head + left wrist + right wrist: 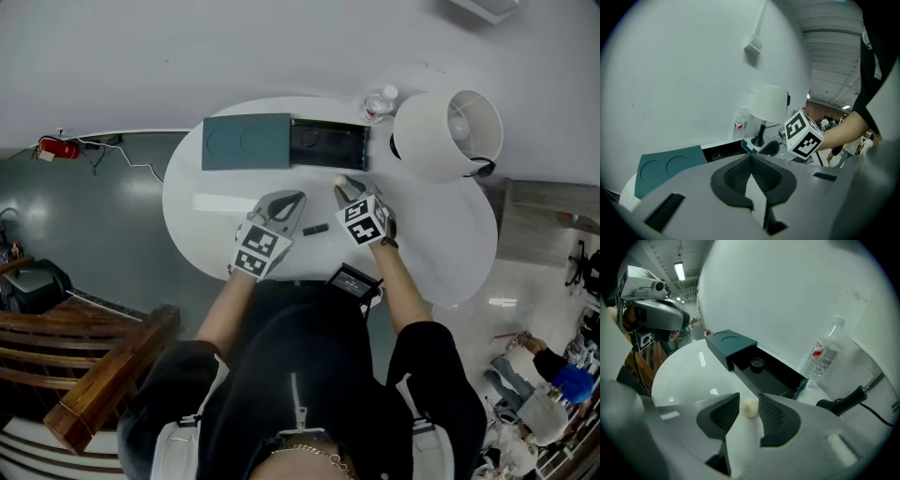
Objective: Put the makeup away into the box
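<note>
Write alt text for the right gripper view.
The open right claw straddles a small cream makeup sponge on the white table. Behind it a dark teal box lies open with a round black jar inside; a water bottle stands at right.

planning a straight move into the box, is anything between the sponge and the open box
Nothing visible: only bare table lies between the sponge, which sits between the open right fingers, and the box. A jar already sits inside the box, with free room beside it.
</note>
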